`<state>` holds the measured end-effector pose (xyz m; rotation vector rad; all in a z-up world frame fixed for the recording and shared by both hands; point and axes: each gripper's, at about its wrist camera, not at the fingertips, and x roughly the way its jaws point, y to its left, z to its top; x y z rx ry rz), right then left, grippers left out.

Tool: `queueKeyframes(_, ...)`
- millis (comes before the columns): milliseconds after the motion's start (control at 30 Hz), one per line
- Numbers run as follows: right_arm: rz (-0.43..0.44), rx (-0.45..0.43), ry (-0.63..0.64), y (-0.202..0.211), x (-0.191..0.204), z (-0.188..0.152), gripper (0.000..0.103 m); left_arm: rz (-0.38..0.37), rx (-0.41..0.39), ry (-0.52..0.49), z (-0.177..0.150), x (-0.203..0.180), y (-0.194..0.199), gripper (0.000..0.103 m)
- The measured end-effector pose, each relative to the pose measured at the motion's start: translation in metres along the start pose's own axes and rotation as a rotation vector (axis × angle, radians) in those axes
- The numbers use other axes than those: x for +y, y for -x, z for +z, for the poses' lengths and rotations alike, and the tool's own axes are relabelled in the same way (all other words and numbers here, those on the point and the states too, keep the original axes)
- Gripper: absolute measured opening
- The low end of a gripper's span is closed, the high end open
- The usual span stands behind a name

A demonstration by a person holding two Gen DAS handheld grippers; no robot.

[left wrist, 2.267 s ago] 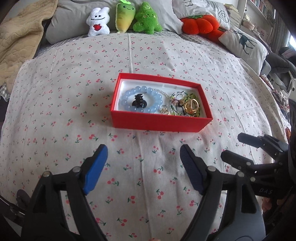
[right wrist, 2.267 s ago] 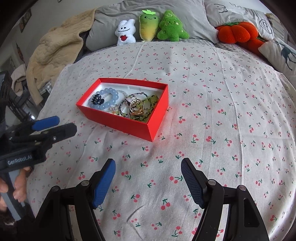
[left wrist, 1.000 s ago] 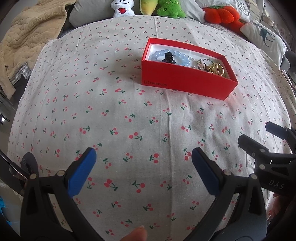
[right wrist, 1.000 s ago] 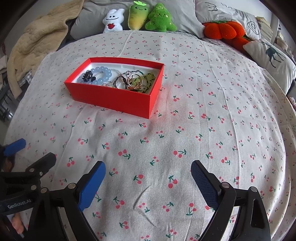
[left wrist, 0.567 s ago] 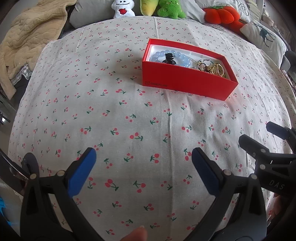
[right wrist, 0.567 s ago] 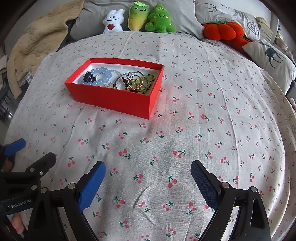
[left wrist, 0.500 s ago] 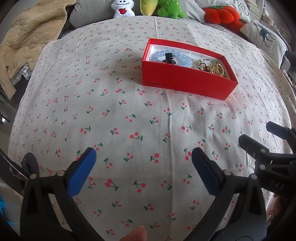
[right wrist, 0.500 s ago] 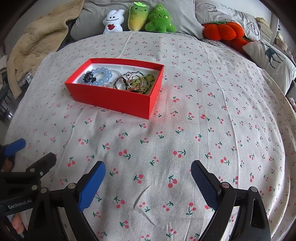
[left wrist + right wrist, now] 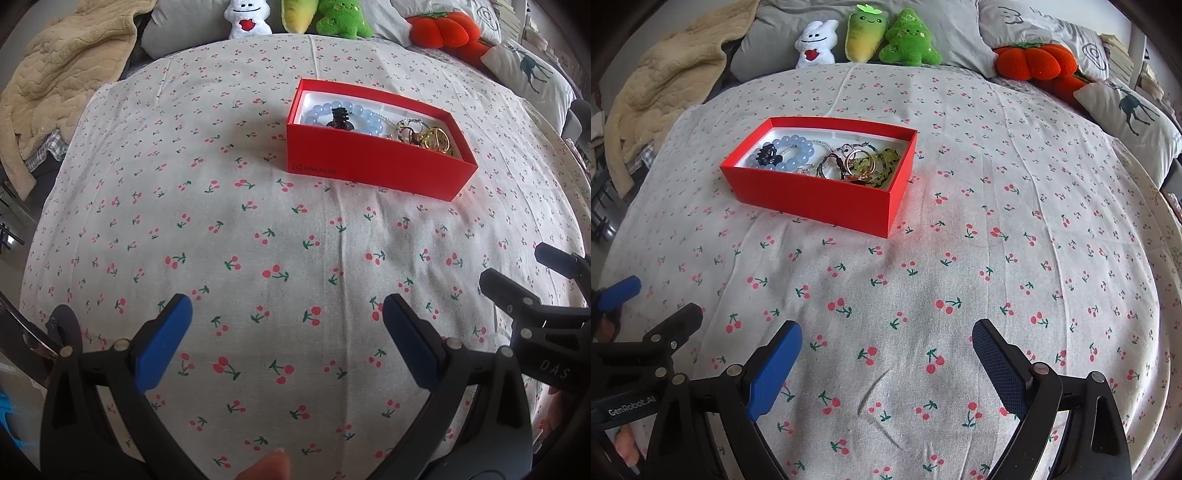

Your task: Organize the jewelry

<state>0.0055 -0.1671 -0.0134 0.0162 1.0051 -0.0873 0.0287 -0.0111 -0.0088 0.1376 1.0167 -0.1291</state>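
From the left wrist camera, the left tongs are wide apart and hold nothing. The red box of jewelry sits on the bed, far ahead and a bit to the right.

From the right wrist camera, the right tongs are wide too, and empty. The box lies ahead and to the left, its long side running left to right. I can't tell which tongs are nearer.

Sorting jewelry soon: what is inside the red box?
The red box holds a blue bead bracelet with a black piece on it, gold rings, and a green strand. Pieces beneath the tangle are covered.
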Motion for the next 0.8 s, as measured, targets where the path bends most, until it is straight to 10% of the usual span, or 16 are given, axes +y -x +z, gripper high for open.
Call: queueKeyframes(800, -0.003, -0.001, -0.029, 0.0011, -0.0036, -0.0016, 0.095, -0.021, -0.008, 0.006, -0.0008, -0.0044, -0.0027, 0.102)
